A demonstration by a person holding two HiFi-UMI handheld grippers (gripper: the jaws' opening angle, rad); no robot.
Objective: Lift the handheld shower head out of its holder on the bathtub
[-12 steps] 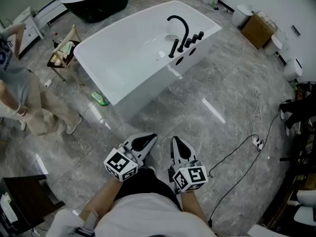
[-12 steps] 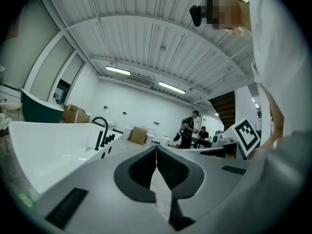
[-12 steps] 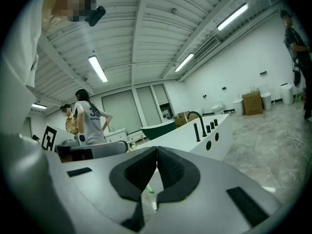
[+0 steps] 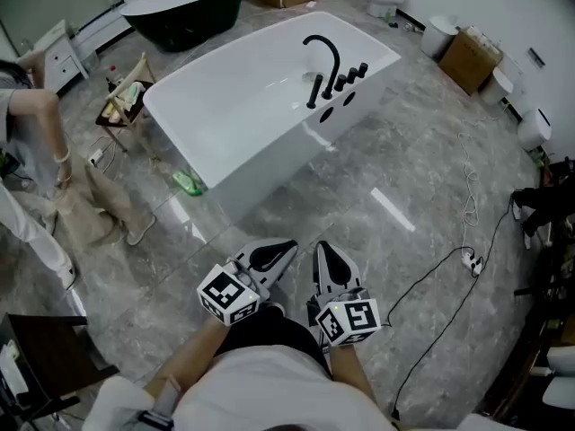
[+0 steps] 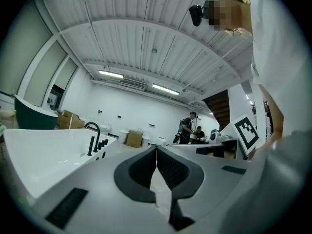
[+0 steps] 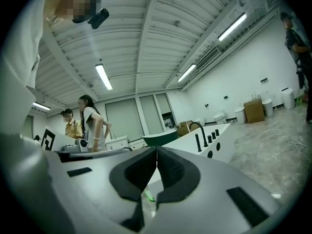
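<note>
The white bathtub lies across the floor ahead of me. On its near right rim stand a black arched spout, a row of black knobs and the slim black handheld shower head, upright in its holder. My left gripper and right gripper hang side by side near my body, well short of the tub, both shut and empty. In the left gripper view the shower head is far off to the left of the gripper. In the right gripper view it is to the right of the gripper.
A person stands at the left by a small wooden stand. A green bottle lies on the floor by the tub. A dark tub sits at the back, cardboard boxes at right. A cable crosses the floor.
The person at the left has shifted and leaned further into view. Both grippers stay shut in nearly the same place.
</note>
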